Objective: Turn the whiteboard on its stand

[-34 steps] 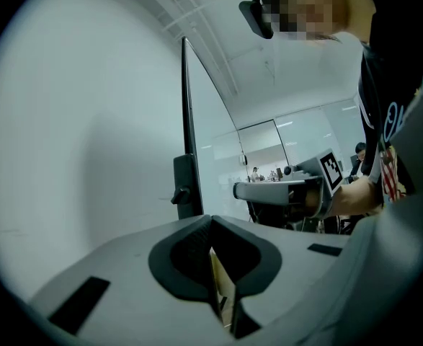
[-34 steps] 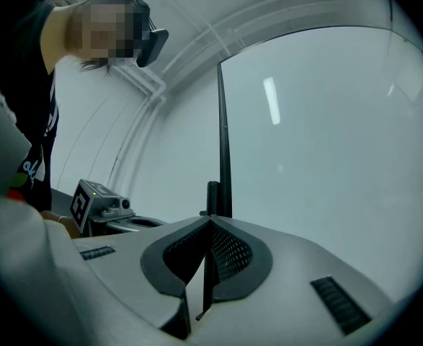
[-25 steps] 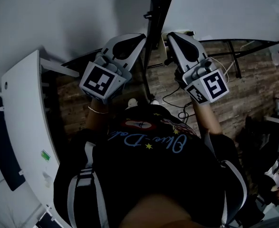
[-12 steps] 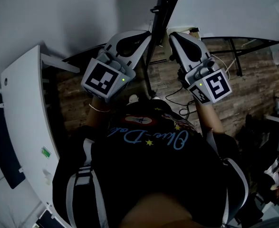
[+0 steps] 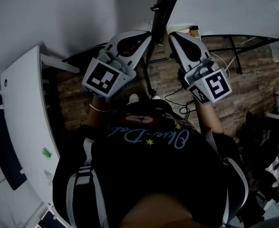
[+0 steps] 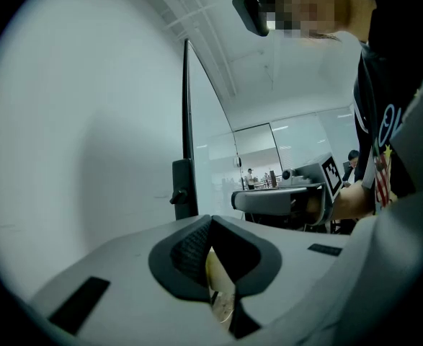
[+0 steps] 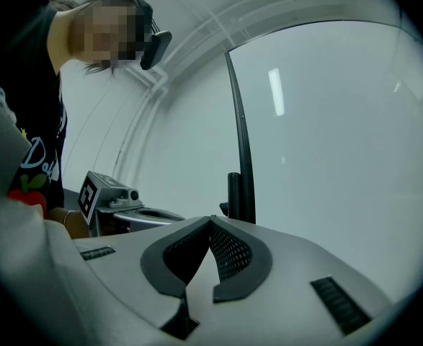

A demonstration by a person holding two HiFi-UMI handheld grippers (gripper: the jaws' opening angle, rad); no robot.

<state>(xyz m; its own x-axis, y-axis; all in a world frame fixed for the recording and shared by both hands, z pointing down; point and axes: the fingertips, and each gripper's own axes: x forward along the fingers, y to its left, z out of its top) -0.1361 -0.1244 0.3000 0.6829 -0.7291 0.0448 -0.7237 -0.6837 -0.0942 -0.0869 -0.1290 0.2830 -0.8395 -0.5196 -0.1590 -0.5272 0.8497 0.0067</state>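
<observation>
Two grippers flank the whiteboard (image 5: 225, 8), which stands edge-on between them on its black stand (image 6: 184, 189); left gripper (image 5: 146, 37) and right gripper (image 5: 171, 35) each have jaws together, empty. Cursive shirt (image 5: 149, 141) lettering is not fully readable

The whiteboard (image 5: 225, 8) runs off the frame's upper right edge; the foot of its stand (image 5: 157, 13) is hidden behind the person (image 5: 149, 175).

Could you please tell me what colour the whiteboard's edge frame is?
Black. The whiteboard's edge frame shows best in the right gripper view.
</observation>
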